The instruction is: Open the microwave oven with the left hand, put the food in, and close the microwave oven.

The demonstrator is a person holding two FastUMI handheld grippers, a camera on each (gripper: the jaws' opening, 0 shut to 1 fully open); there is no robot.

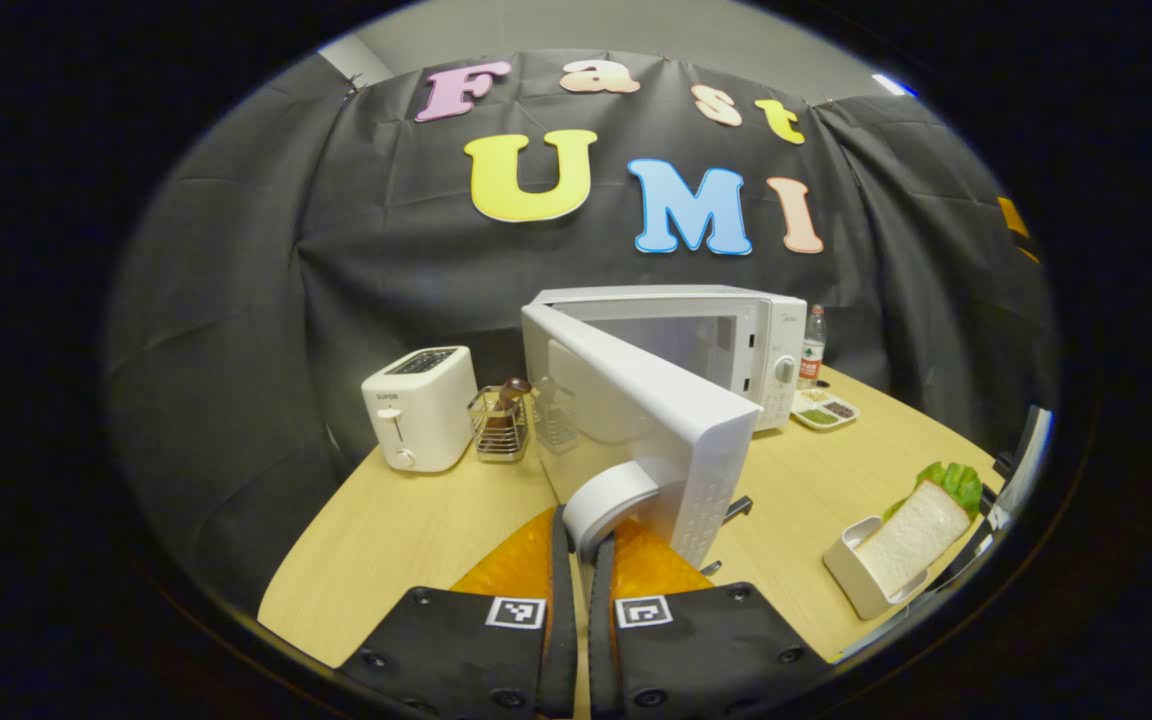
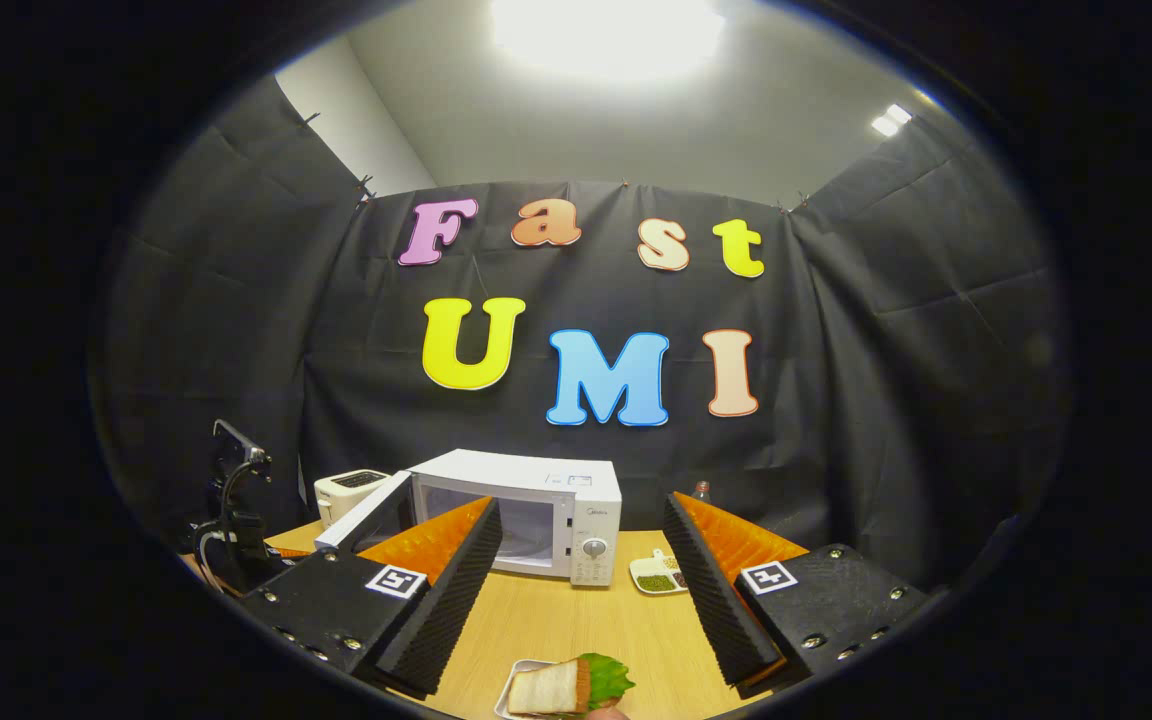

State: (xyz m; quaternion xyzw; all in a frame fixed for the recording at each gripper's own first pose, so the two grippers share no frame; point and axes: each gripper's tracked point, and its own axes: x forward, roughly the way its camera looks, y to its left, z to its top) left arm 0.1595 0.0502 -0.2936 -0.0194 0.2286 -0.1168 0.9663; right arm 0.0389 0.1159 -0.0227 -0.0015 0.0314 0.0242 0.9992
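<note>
The microwave (image 1: pixel 716 350) stands toward the back edge of the table (image 1: pixel 406 530), and its door (image 1: pixel 656 420) is swung well out toward the front. The left gripper (image 1: pixel 581 560) has its fingers pressed together on the door handle (image 1: pixel 616 500), with almost no gap between them. So the opening looks done; putting the food in and closing the door are left.

The sandwich (image 2: pixel 571 685), bread with a green leaf, lies in a small white tray (image 1: pixel 861 575) near the table's front edge, not yet lifted. The right gripper (image 2: pixel 581 600) hangs above it with its fingers spread wide and nothing between them.

A toaster (image 1: pixel 421 405) and a wire rack (image 1: pixel 499 425) sit left of the microwave, a divided dish (image 1: pixel 824 410) and a bottle (image 1: pixel 813 345) to its right. Black cloth walls the booth; a ceiling light (image 2: pixel 606 30) glares overhead.
</note>
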